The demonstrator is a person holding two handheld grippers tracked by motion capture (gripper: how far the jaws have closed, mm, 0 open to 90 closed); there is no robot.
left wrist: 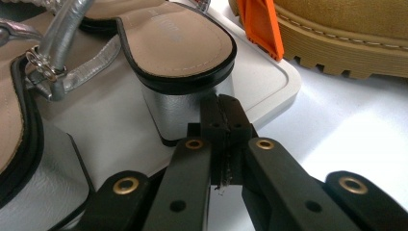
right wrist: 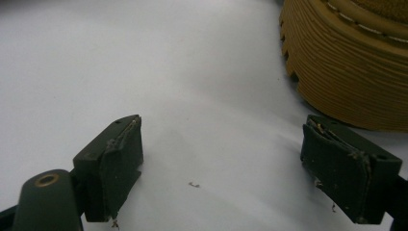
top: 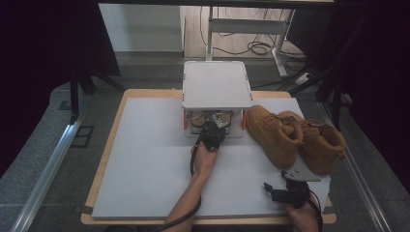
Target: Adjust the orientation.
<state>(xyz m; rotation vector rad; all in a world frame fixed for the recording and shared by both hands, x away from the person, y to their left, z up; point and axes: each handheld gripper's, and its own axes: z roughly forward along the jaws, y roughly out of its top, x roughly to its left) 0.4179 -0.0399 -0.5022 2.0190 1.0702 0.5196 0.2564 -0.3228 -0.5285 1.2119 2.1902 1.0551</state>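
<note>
The left gripper (left wrist: 223, 113) had its jaws pressed together, tips right at the silver block heel of a sandal (left wrist: 175, 57) on the rack's lower shelf (left wrist: 269, 84). The right gripper (right wrist: 221, 168) stood spread — tan boot (right wrist: 346, 57) just ahead, untouched.

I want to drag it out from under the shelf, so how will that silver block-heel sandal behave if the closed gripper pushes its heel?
The silver sandal stands on a broad block heel, so it would probably slide rather than tip. Its thin straps look floppy and may snag. The left gripper, shut, gives a narrow contact, so the shoe might pivot.
</note>
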